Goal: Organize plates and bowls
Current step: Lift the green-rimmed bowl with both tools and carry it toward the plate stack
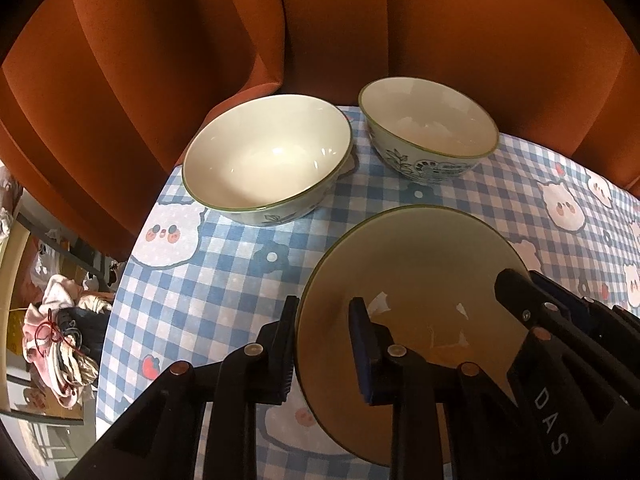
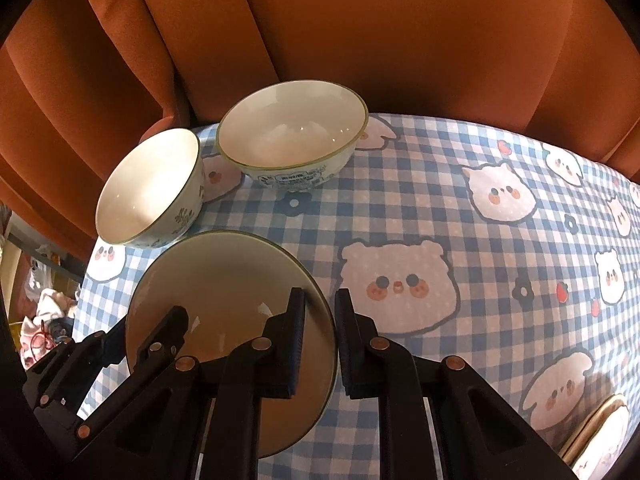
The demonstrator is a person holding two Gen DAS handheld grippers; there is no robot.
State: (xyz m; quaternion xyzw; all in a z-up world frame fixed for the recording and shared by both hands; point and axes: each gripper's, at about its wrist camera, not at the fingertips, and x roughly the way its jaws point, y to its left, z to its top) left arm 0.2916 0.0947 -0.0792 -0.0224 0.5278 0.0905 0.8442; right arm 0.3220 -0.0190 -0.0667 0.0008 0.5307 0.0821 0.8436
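Note:
A cream plate with a green rim is in front of both grippers above the checked tablecloth; it also shows in the right wrist view. My left gripper straddles its left rim, fingers close around the edge. My right gripper straddles its right rim the same way; it also shows in the left wrist view. Two cream bowls with blue flower patterns stand beyond: a left bowl and a right bowl.
The round table carries a blue checked cloth with cartoon bears. An orange sofa curves close behind the bowls. Clothes lie on the floor at left. A tan-rimmed object sits at the lower right.

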